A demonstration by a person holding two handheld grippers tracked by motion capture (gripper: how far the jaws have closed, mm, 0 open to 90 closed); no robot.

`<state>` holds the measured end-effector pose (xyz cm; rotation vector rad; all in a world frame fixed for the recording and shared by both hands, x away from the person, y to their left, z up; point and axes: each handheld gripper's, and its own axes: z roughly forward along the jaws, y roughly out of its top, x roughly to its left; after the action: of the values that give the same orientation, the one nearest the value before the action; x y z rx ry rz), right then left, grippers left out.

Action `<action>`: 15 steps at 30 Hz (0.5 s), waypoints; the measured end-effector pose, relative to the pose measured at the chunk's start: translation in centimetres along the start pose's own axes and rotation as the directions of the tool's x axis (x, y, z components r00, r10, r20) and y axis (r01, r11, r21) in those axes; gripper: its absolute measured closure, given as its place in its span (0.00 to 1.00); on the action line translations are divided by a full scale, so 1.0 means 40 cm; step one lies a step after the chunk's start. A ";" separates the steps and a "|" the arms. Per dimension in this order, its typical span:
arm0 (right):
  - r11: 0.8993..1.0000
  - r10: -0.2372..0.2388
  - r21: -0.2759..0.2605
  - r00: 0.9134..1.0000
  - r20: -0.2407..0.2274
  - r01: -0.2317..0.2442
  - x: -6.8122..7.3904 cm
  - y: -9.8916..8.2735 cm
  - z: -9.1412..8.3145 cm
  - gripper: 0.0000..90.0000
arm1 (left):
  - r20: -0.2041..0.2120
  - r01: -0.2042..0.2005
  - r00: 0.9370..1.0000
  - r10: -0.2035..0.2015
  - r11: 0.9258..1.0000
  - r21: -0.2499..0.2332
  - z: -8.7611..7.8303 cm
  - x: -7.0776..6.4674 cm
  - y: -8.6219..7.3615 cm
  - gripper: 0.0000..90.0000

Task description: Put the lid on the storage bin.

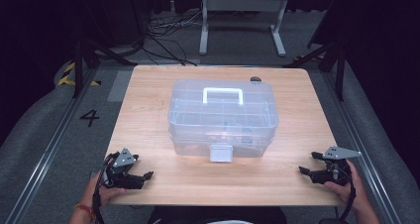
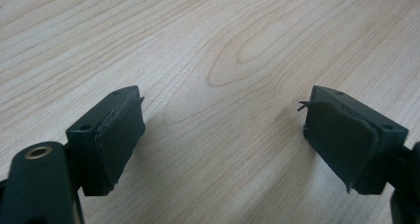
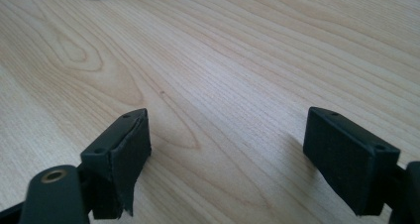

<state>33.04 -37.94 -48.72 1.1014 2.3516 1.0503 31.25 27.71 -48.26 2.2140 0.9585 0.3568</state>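
A clear plastic box (image 1: 223, 117) with a white handle (image 1: 223, 93) and a front latch (image 1: 221, 152) sits shut at the middle of the wooden table (image 1: 148, 105). The left tongs (image 1: 143, 177) rest near the table's front left corner and the right tongs (image 1: 308, 163) near its front right, both well apart from the box. Each pair gapes wide over bare wood, holding nothing

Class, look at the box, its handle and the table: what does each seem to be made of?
Box: likely clear plastic, glossy; its inside dividers show through the walls. Handle: probably opaque white plastic, smooth. Table: pale wood or a wood-look laminate, matt; grain lines and knot rings show in both gripper views.
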 end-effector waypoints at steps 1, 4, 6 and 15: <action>1.000 0.000 0.000 1.000 0.000 0.000 0.000 0.000 0.000 0.21 | -0.007 -0.014 1.000 0.014 1.000 0.003 -0.001 0.002 0.001 0.17; 1.000 -0.001 0.000 1.000 0.000 0.001 0.000 0.000 0.000 0.21 | -0.006 -0.002 1.000 0.002 1.000 0.004 0.004 -0.003 0.004 0.16; 1.000 -0.001 0.000 1.000 0.000 0.001 0.000 0.000 0.000 0.21 | -0.009 -0.010 1.000 0.010 1.000 0.014 0.004 -0.002 0.007 0.14; 1.000 -0.003 0.001 1.000 0.004 0.003 0.001 0.001 0.001 0.20 | -0.006 -0.015 1.000 0.015 1.000 0.012 0.008 -0.002 0.009 0.12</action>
<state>33.07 -37.89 -48.72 1.0984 2.3499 1.0449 31.56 27.32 -48.25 2.2326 0.9501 0.3656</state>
